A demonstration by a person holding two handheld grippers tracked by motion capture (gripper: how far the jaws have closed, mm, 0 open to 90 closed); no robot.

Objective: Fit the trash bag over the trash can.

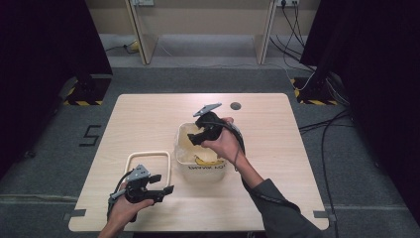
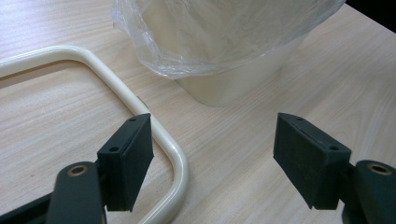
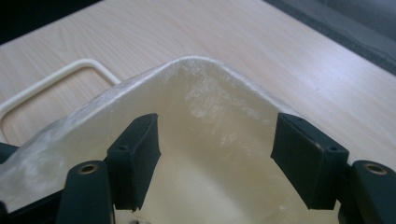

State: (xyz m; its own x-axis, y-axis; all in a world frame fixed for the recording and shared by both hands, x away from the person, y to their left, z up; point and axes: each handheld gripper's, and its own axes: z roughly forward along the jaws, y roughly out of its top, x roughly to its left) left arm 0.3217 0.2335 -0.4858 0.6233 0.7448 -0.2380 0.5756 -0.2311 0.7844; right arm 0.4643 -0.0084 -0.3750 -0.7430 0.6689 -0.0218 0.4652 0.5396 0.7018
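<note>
A cream bin lined with a clear plastic bag stands at the table's middle, and something yellow like a banana peel lies inside. My right gripper hangs open over the bin's mouth; in the right gripper view its jaws frame the bin's lined far corner. A cream rectangular ring lies flat to the bin's left. My left gripper is open near the ring's front right corner; the left gripper view has that corner beside the left jaw and the bin ahead.
The light wood table has a dark round hole near its far edge. Black cables trail on the floor at the right. Dark stands flank the table on both sides.
</note>
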